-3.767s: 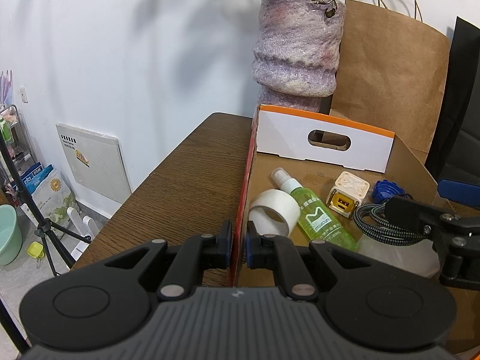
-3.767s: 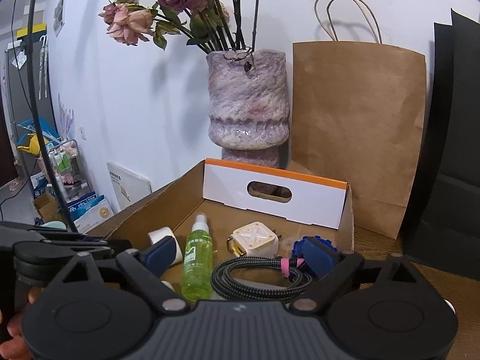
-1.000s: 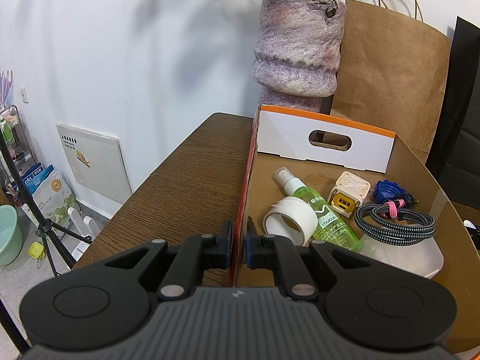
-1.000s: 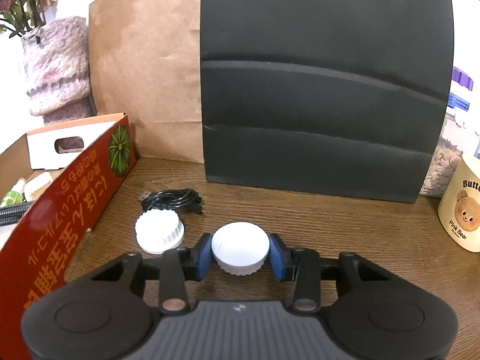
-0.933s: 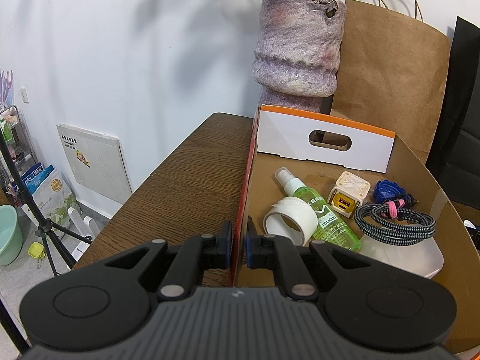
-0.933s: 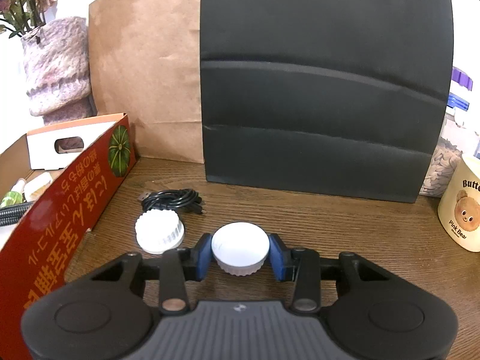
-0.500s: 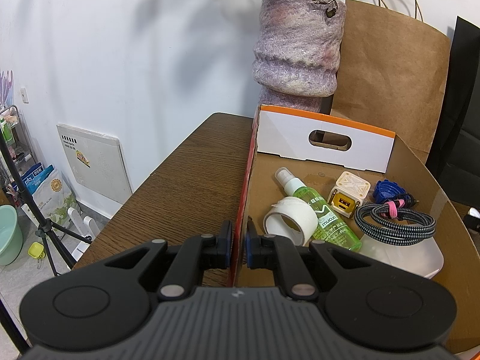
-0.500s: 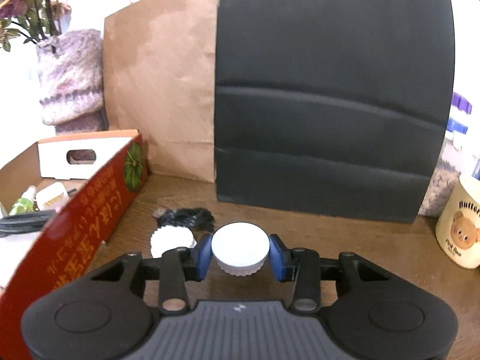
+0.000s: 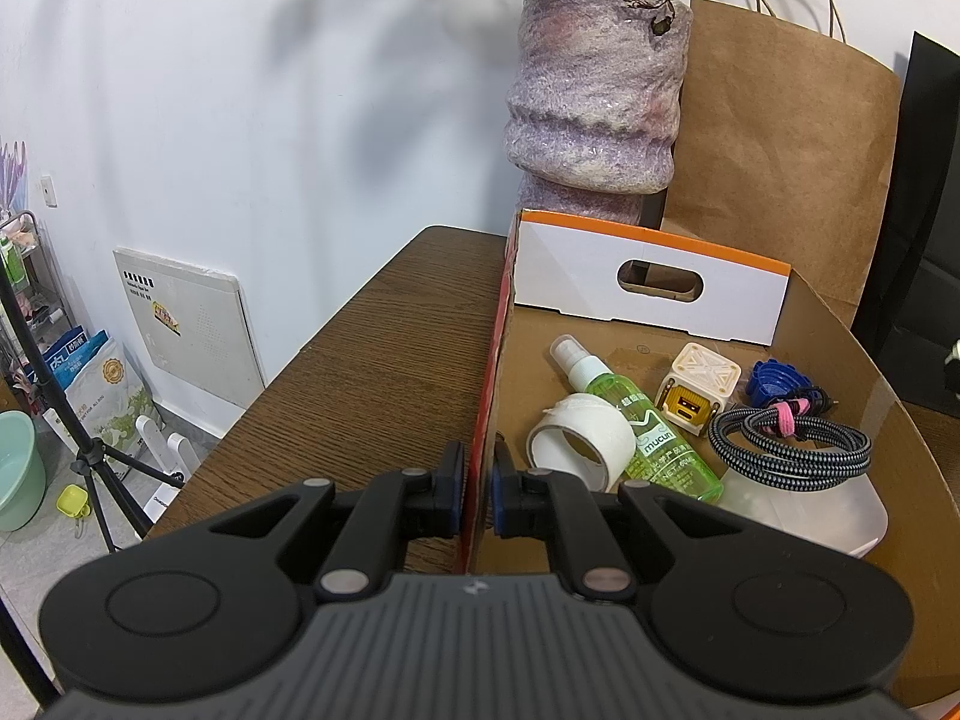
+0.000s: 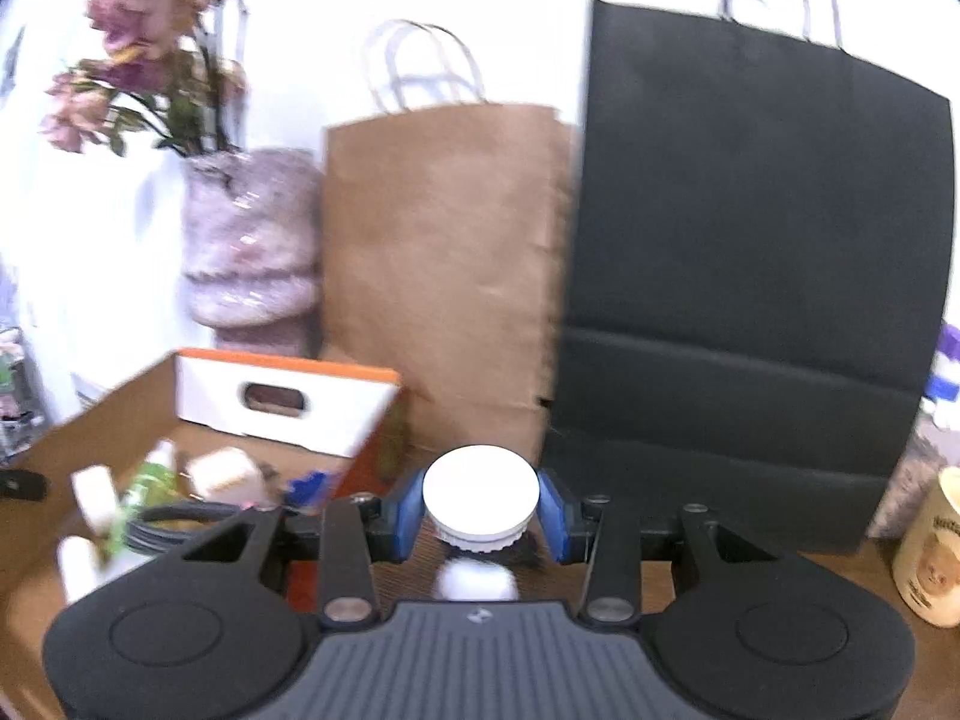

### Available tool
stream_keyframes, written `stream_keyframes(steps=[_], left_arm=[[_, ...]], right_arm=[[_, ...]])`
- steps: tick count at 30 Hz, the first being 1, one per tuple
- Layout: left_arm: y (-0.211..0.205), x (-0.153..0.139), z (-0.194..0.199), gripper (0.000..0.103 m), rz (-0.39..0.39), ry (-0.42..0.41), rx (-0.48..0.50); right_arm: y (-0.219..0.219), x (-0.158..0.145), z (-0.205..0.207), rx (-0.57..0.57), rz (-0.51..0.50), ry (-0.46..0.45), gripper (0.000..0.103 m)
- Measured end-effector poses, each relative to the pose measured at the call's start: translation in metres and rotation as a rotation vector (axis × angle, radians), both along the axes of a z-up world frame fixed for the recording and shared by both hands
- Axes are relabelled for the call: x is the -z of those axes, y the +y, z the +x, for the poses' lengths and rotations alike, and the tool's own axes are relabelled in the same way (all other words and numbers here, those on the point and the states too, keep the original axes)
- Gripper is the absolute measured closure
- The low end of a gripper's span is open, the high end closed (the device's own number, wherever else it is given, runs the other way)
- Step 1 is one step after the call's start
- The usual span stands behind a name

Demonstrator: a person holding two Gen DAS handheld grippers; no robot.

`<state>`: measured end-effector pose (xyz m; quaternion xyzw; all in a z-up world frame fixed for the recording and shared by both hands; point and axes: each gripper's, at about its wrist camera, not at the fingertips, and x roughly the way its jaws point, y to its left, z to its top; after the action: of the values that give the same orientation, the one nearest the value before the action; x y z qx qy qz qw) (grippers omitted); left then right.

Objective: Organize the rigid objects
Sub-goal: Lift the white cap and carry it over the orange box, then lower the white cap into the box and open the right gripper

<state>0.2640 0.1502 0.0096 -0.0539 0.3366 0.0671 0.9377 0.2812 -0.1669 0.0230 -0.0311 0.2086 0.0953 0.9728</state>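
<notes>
Wooden counter point(image 9: 384, 360) against a white wall, carrying one cardboard box point(image 9: 648, 294), one mottled purple vase point(image 9: 594, 90), one brown paper bag point(image 10: 444, 276) and one black paper bag point(image 10: 750, 276).

Compared with a second ago: right tool point(image 10: 480, 507) raised off the counter and swung toward the box, white ribbed cap point(image 10: 480, 495) lifted with it; second white cap point(image 10: 477, 582) left lying on the wood below, now seen blurred just under the held one. Left view unchanged.

Right tool: narrowly open, blue pads point(image 10: 410, 513) pressed on both sides of the white ribbed cap, held in the air just right of the box's near corner. Left tool point(image 9: 477, 474): closed down on the red side wall of the box, one finger outside, one inside.

Inside the box: one roll of white tape point(image 9: 579, 441), one green spray bottle point(image 9: 636, 420), one cream cube charger point(image 9: 696, 384), one coiled braided cable point(image 9: 792, 450), one blue piece point(image 9: 774, 378), one white tray point(image 9: 804, 510). At far right, one cream bear mug point(image 10: 930, 552).
</notes>
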Motion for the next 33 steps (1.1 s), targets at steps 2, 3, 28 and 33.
stream_keyframes(steps=[2,3,28,33], left_arm=[[0.0,0.0,0.0,0.093,0.0,0.0,0.0],[0.0,0.0,0.0,0.093,0.0,0.0,0.0],[0.0,0.0,0.0,0.093,0.0,0.0,0.0],[0.0,0.0,0.0,0.093,0.0,-0.001,0.001]], right_arm=[[0.012,-0.006,-0.003,-0.032,-0.001,-0.016,0.064],[0.017,-0.009,-0.005,-0.046,-0.004,-0.026,0.064],[0.13,-0.021,-0.002,-0.23,-0.011,0.045,0.064],[0.129,-0.017,-0.001,-0.225,0.008,0.059,0.064]])
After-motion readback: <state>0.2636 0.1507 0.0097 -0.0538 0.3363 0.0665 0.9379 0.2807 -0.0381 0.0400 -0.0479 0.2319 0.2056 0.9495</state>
